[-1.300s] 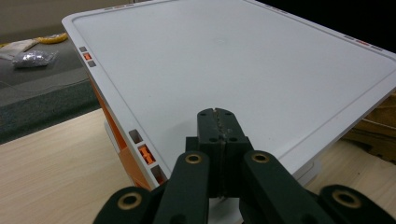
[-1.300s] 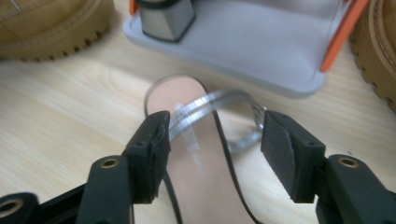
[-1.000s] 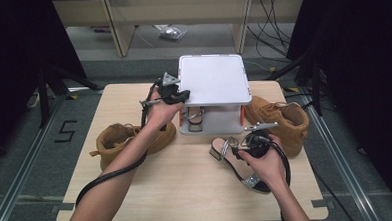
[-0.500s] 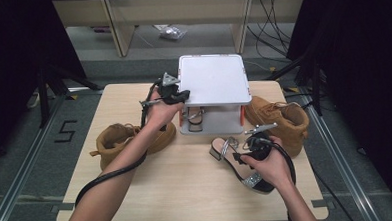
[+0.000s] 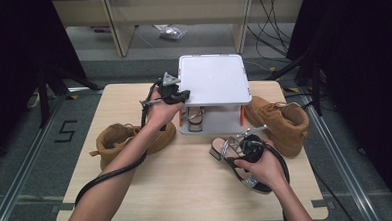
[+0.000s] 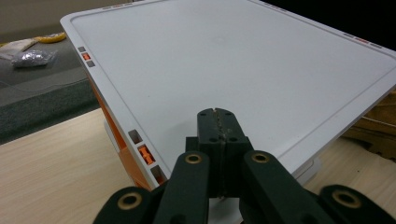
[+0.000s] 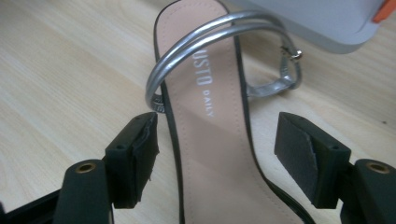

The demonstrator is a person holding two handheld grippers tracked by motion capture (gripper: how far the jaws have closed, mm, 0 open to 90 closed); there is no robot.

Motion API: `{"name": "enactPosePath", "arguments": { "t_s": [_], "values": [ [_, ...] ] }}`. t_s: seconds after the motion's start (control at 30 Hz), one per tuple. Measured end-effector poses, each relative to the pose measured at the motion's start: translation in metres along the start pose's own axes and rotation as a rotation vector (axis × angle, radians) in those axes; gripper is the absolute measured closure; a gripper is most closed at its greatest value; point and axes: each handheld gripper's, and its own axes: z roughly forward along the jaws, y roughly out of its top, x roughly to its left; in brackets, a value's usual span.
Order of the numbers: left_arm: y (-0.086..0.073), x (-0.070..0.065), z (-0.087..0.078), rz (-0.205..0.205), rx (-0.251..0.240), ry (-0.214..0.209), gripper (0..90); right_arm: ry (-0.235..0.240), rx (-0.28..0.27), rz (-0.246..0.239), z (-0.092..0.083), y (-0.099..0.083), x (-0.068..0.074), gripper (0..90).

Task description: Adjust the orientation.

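A black-soled sandal with silver straps (image 5: 224,148) (image 7: 210,93) lies on the table in front of the white shelf stand (image 5: 212,79). My right gripper (image 5: 246,149) (image 7: 224,149) sits low over the sandal. Its jaws have just been opening and now stand open on either side of the insole, pads clear of it. My left gripper (image 5: 176,95) (image 6: 217,113) is shut on nothing, its tips hovering over the left edge of the stand's white top (image 6: 243,70). A second sandal (image 5: 196,116) stands on the stand's lower level.
A tan boot (image 5: 127,138) lies on its side at the left, under my left forearm. Another tan boot (image 5: 279,119) stands right of the stand, close to the right hand. The wooden table (image 5: 187,186) is bare near the front edge.
The right hand has edged slightly back along the sandal. The left hand and gripper have stayed put by the stand.
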Motion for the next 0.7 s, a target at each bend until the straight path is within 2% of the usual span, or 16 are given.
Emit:
{"name": "enactPosePath", "arguments": {
  "t_s": [0.1, 0.2, 0.47, 0.6, 0.63, 0.7],
  "values": [
    [0.0, 0.0, 0.0, 0.002, -0.001, -0.001, 89.9, -0.003, -0.002, 0.016, 0.004, 0.0, 0.002, 30.7],
    [0.0, 0.0, 0.0, 0.006, 0.001, -0.002, 89.9, 0.0, -0.011, 0.01, 0.007, 0.001, 0.003, 30.6],
    [0.0, 0.0, 0.0, 0.003, -0.002, -0.003, 89.9, 0.006, 0.006, -0.012, 0.012, 0.008, 0.008, 30.9],
    [0.001, 0.0, 0.0, 0.009, 0.007, -0.005, 89.9, 0.029, 0.012, -0.007, 0.01, 0.01, 0.008, 35.4],
    [0.001, 0.0, 0.0, 0.009, 0.006, -0.006, 89.9, 0.026, 0.004, -0.025, 0.01, 0.01, 0.006, 36.9],
    [0.001, 0.001, 0.0, 0.009, 0.001, -0.008, 89.9, 0.031, 0.017, -0.008, 0.008, 0.01, 0.003, 39.8]
  ]
}}
